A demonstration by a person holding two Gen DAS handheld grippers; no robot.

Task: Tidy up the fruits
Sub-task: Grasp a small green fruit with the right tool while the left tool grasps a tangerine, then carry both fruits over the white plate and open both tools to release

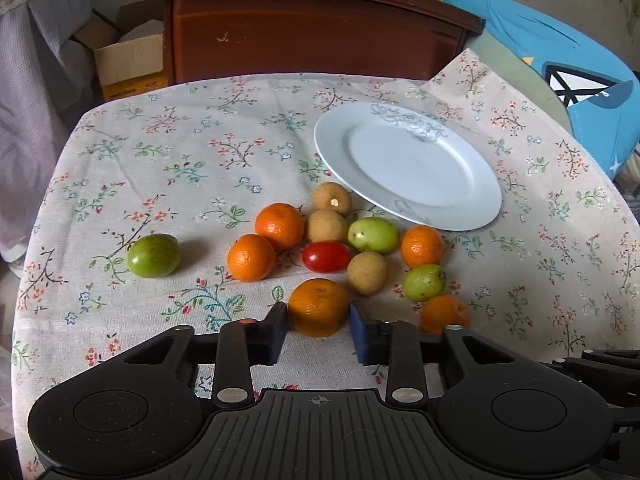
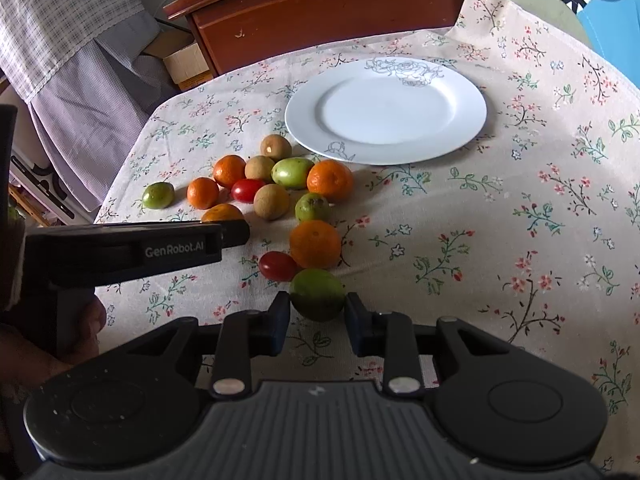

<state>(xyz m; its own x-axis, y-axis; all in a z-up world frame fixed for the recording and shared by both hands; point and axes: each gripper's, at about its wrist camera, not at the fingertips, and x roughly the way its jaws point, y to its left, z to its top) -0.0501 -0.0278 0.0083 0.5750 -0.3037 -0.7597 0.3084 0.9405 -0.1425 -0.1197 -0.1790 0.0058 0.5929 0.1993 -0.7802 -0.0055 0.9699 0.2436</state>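
We look down and forward along the fingers (image 1: pixel 280 320) from the left wrist, close over the near edge of the surface (image 1: pixel 168 152); the right wrist view sits beside it, equally near and steeply tilted, facing the far edge; both share the white plate (image 1: pixel 408 168) toward the far right corner, the fruit cluster (image 2: pixel 264 184) mid-surface, and the wooden cabinet (image 2: pixel 320 16) beyond.
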